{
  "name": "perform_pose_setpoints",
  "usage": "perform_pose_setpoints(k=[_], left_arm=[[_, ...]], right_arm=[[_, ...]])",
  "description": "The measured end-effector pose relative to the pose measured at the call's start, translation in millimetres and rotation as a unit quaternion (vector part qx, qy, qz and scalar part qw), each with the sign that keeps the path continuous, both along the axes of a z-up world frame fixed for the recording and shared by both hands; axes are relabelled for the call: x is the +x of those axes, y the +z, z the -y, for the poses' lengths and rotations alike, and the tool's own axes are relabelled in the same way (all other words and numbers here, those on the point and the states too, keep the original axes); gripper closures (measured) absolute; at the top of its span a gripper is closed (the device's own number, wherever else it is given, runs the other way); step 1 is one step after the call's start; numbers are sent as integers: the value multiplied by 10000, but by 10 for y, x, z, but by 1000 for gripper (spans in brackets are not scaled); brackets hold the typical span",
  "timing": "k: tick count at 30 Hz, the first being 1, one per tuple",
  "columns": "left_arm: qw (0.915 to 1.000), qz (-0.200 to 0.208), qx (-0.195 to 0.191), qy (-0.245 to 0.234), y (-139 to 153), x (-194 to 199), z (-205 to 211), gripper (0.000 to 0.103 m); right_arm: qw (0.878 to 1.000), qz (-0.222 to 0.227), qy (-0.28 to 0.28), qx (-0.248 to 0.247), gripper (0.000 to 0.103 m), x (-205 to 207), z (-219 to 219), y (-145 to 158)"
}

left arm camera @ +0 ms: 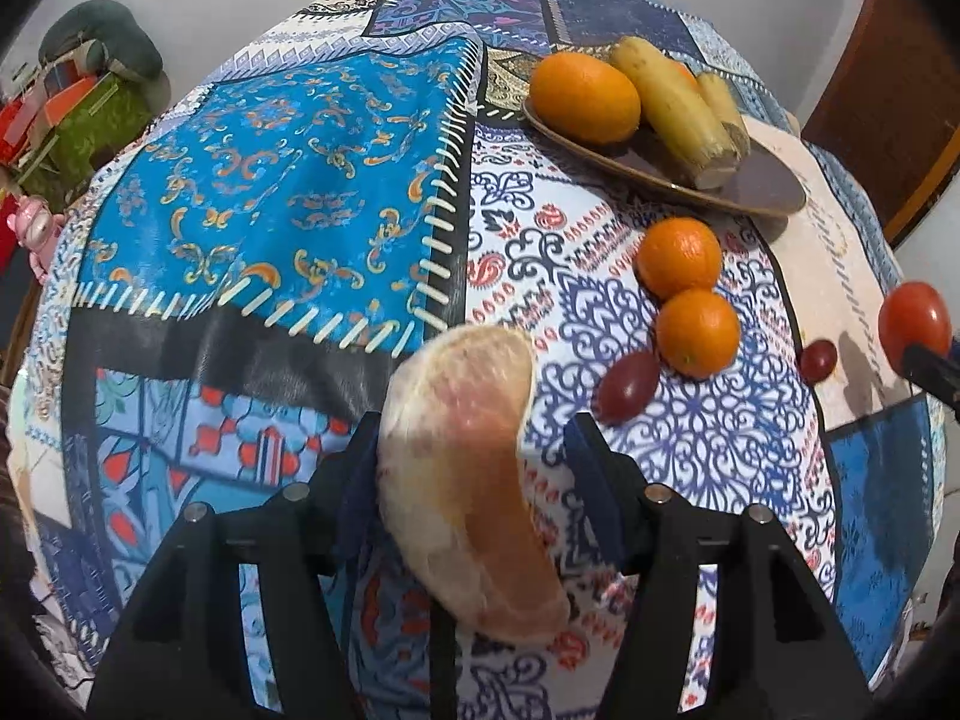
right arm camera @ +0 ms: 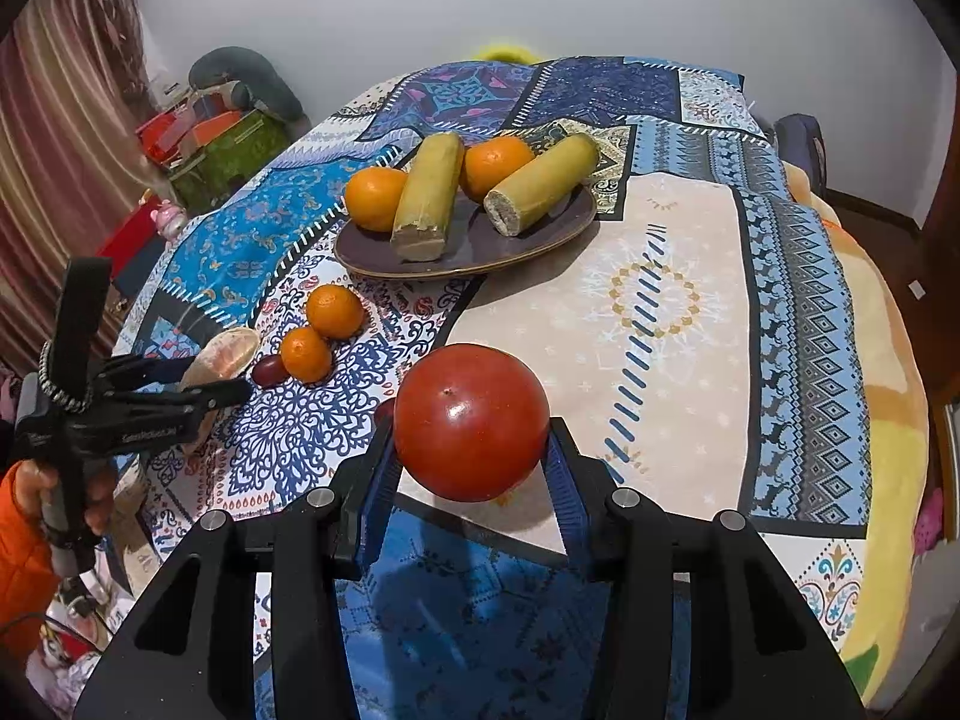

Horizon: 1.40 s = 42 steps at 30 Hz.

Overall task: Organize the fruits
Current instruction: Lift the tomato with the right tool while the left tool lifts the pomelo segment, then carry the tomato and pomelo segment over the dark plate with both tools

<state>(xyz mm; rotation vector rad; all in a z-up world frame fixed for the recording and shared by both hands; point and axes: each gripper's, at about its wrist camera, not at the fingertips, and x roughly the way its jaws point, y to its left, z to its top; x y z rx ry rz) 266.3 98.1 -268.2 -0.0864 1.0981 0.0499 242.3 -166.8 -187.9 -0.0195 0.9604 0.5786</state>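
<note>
Carrying two fruits aloft: your left gripper [left arm camera: 474, 468] is pinching a pomelo segment [left arm camera: 474, 480] off-centre, so it risks sliding out; your right gripper [right arm camera: 474, 450] is clamping a tomato [right arm camera: 471, 429], which may bruise. Waiting: plate [right arm camera: 540, 240] holding two oranges, two cane pieces; tablecloth [right arm camera: 660, 330] bearing two tangerines, two red grapes.

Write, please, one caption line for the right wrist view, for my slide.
Right gripper holds a red tomato above the patterned tablecloth, facing the fruit plate.
</note>
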Motion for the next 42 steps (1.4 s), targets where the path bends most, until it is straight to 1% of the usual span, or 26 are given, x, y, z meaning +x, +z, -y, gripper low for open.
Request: perform_pose_setpoints(k=[4, 5, 6, 7, 9, 12, 15, 18, 21, 26, 31, 37, 42], left_arm=[[10000, 85, -41, 28, -19, -1, -13, 43], [10000, 88, -1, 33, -18, 1, -10, 46], [9999, 92, 45, 55, -15, -7, -11, 54], [9999, 93, 83, 76, -11, 8, -30, 57], [10000, 61, 2, 14, -3, 24, -65, 58], [9999, 53, 132, -84, 19, -28, -27, 59], [9999, 76, 61, -132, 79, -102, 10, 59], [9996, 245, 57, -127, 213, -167, 36, 59], [9987, 476, 11, -162, 406, -147, 60, 59], [9955, 894, 16, -301, 730, -21, 147, 59], [9915, 1232, 10, -408, 917, 150, 279, 59], [9890, 1397, -35, -486, 978, 440, 359, 59], [9873, 1498, -133, -516, 964, 657, 410, 59]], right_arm=[[10000, -12, 26, 9, 59, 20, -19, -13], [10000, -15, 34, 11, 59, 23, -25, -16], [10000, -15, 39, 10, 59, 25, -31, -16], [10000, -18, 44, 7, 59, 26, -37, -19], [10000, -28, 47, 11, 59, 29, -42, -24], [10000, -21, 62, 34, 59, 21, -44, -14], [10000, 31, 50, 32, 59, 24, -31, 10], [10000, 40, 14, 33, 59, 63, -18, 23], [9999, 112, -5, -7, 59, 117, -20, 64], [9995, 298, -53, 58, 59, 242, -33, 189], [9988, 473, -47, 98, 59, 370, -95, 292], [9976, 685, -25, 106, 59, 557, -202, 390], [9971, 757, -3, 112, 59, 687, -287, 378]])
